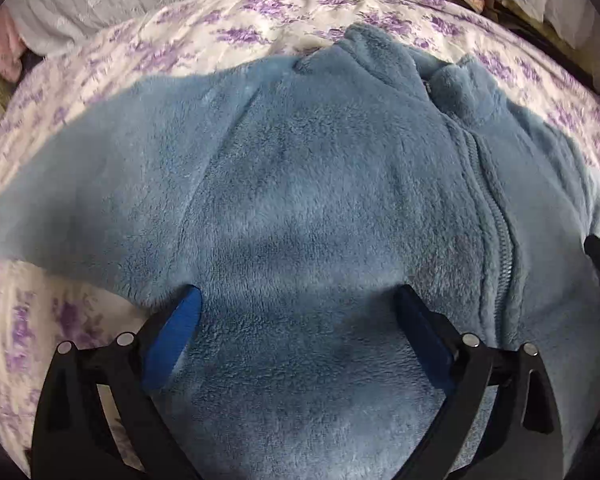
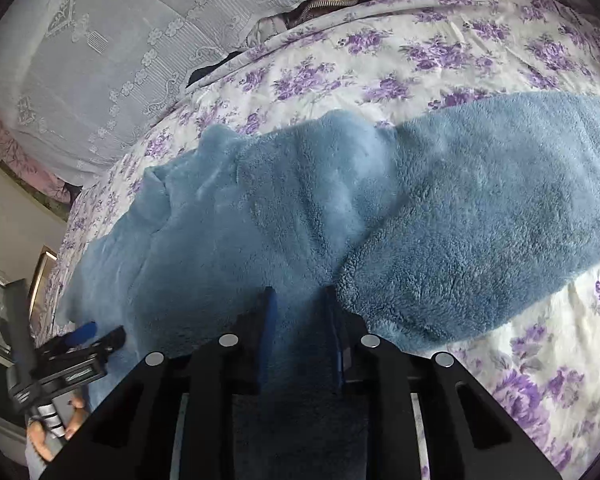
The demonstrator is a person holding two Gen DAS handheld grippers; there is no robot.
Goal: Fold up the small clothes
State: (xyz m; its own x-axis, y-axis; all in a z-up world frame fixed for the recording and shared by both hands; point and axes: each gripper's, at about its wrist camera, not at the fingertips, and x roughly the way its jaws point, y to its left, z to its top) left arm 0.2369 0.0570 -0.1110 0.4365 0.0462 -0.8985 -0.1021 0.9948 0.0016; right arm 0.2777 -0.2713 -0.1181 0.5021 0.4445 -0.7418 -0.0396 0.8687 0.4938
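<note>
Soft blue fleece zip jacket (image 1: 300, 200) flat on flowery purple bed sheet (image 1: 172, 52), left claw (image 1: 298, 320) wide open above, right claw (image 2: 300, 312) pinching fleece, could bunch if tugged.

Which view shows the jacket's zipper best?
The left wrist view: the zipper runs in plain sight down the blue fleece jacket, from collar toward hem. In the right wrist view the jacket shows only plush fabric and a sleeve; no zipper is visible.
</note>
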